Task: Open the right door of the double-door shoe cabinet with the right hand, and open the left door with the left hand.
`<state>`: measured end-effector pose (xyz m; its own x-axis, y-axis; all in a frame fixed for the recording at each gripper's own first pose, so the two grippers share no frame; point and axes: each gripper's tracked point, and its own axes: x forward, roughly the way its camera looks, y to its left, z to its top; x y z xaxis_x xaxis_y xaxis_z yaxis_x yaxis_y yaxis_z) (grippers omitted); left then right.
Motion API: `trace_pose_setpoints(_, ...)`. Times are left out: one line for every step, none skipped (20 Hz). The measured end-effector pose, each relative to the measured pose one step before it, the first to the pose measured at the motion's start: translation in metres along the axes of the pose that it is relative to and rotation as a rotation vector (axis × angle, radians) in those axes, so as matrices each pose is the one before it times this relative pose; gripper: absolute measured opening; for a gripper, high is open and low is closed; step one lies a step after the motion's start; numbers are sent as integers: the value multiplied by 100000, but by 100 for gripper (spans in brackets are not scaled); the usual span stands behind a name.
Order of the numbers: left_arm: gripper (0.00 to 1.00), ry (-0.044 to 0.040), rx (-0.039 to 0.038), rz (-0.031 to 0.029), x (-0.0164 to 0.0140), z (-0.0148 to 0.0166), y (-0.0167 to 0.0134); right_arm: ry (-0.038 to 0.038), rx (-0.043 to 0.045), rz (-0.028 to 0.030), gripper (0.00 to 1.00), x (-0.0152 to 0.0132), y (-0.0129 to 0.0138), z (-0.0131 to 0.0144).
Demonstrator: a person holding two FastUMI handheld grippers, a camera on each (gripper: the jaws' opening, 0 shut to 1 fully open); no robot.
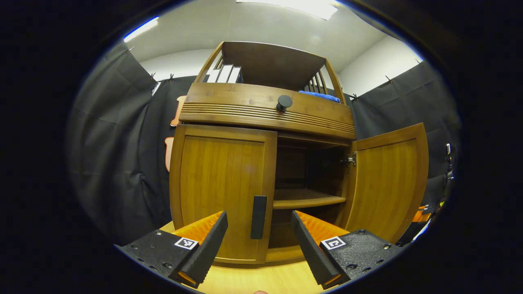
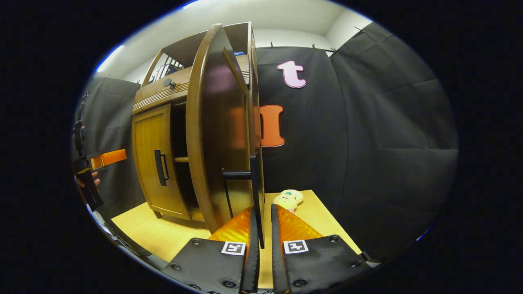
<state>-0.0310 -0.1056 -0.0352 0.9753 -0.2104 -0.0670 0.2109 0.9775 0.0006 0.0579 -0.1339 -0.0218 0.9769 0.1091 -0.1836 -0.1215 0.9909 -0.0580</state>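
The wooden shoe cabinet (image 1: 245, 106) stands on a light table. Its left door (image 1: 222, 188) is closed, with a dark vertical handle (image 1: 258, 216). My left gripper (image 1: 259, 245) is open, a short way in front of that handle and not touching it. The right door (image 1: 388, 179) is swung wide open, baring the shelf (image 1: 306, 200). In the right gripper view, the right door (image 2: 216, 134) is seen nearly edge-on. Its handle (image 2: 256, 192) runs down between the almost closed fingers of my right gripper (image 2: 262, 210), with a thin gap on the right side. The left gripper (image 2: 102, 159) shows at far left.
A drawer with a round knob (image 1: 284, 102) sits above the doors. Books (image 1: 224, 73) and a blue cloth (image 1: 320, 96) lie on top. A small plush toy (image 2: 288, 199) rests on the table (image 2: 163, 237) beside the open door. Black cloth walls surround the booth.
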Motion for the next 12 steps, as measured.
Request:
trace_pose_setpoints(92,-209,-114,675,-88,64,232,390,-516,1397,21,54,-580,-9)
trace_pose_setpoints(92,-81,-178,645,-74,-36,246,351,387,1500,22,127,-523,-93)
trace_pose_setpoints(92,-17,-287,578,-186,-8,6,260,708,1426,25,-65,-460,166)
trace_pose_setpoints(92,14,-341,414,-75,-5,91,-6,941,1029,25,165,-202,78)
trace_pose_setpoints(92,-12,-301,438,-42,-19,87,-263,297,1109,27,60,1,27)
trace_pose_setpoints(92,67,-28,418,-106,-46,102,-281,-538,794,27,51,259,-104)
trace_pose_setpoints(92,20,47,440,-32,-27,172,-129,-656,391,26,14,39,14)
trace_pose_setpoints(92,97,-78,301,-68,-56,60,351,-216,108,25,-15,30,-101)
trace_pose_setpoints(92,147,-346,186,-76,-37,-31,373,359,-293,23,-32,0,-1)
trace_pose_setpoints(92,-119,-648,40,-50,-4,-4,321,315,33,29,-95,83,-28)
trace_pose_setpoints(92,-241,-514,97,79,1,100,313,-213,-806,31,-290,-123,-186)
trace_pose_setpoints(92,-245,-383,217,42,39,116,1508,-386,-1523,21,-245,-365,-501)
